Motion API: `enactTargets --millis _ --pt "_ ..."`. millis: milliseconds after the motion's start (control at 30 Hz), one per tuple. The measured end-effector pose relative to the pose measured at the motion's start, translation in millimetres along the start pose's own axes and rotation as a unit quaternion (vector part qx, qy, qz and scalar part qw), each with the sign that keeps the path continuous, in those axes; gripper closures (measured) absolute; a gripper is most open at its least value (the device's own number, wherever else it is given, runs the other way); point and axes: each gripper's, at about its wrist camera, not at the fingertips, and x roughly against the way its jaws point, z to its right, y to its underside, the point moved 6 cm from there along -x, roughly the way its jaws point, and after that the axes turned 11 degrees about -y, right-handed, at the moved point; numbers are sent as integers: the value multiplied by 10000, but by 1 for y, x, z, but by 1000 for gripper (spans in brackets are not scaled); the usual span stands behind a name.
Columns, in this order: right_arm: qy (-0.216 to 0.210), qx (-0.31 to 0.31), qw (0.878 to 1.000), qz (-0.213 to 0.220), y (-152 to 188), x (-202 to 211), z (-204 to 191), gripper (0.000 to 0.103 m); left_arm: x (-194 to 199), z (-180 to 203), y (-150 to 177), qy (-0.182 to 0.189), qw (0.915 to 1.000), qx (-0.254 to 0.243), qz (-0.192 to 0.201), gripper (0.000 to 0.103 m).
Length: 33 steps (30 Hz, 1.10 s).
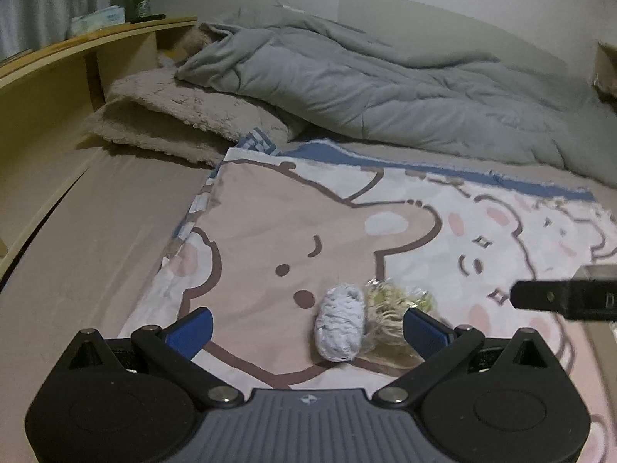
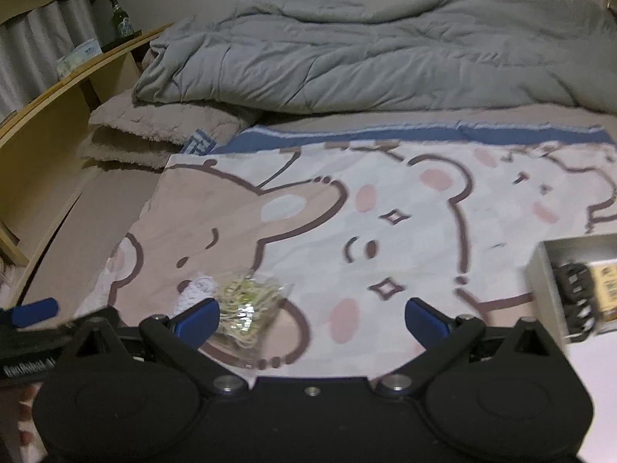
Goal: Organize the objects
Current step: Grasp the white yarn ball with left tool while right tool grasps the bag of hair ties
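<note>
Both grippers wide open and empty over the bear blanket on the bed

Left gripper (image 1: 306,326) is nearest the white yarn ball (image 1: 340,322), which touches the bag of rubber bands (image 2: 246,308); I think it should center on the ball before closing, then the box (image 2: 570,289), grey duvet (image 1: 366,77) beyond

Dim indoor light, flat and greyish, no hard shadows or glare. Strong fisheye bend: wooden headboard shelf (image 1: 77,50) curves, corners vignette black. Right wrist view motion-smeared, bear-print cloth (image 2: 385,212) soft. Left view sharper, grey duvet (image 1: 366,85) fairly crisp.
</note>
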Motion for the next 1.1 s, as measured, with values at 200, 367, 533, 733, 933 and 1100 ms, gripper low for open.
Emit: enactTargets --millis 200,367,533,733,933,1100 --pt "-145 -576 9982 -77 7 -36 -11 0 -23 -3 4 -78 9998 -124 -140 0" --pt "-325 -1074 9935 -180 13 -64 -12 0 -37 -1 6 80 9991 -273 -300 0" --pt "-664 -1647 9840 -168 13 -84 -9 21 -48 8 4 470 9982 -288 -237 0" --pt "-624 -1852 9802 -324 19 -110 1 35 -63 13 2 726 9963 35 -453 13" --pt "-1079 -2186 9685 -503 28 -131 7 54 -78 14 5 827 9943 185 -653 19" --pt "-1154 -1938 9726 -562 25 -126 10 64 -88 22 6 882 9931 170 -758 19"
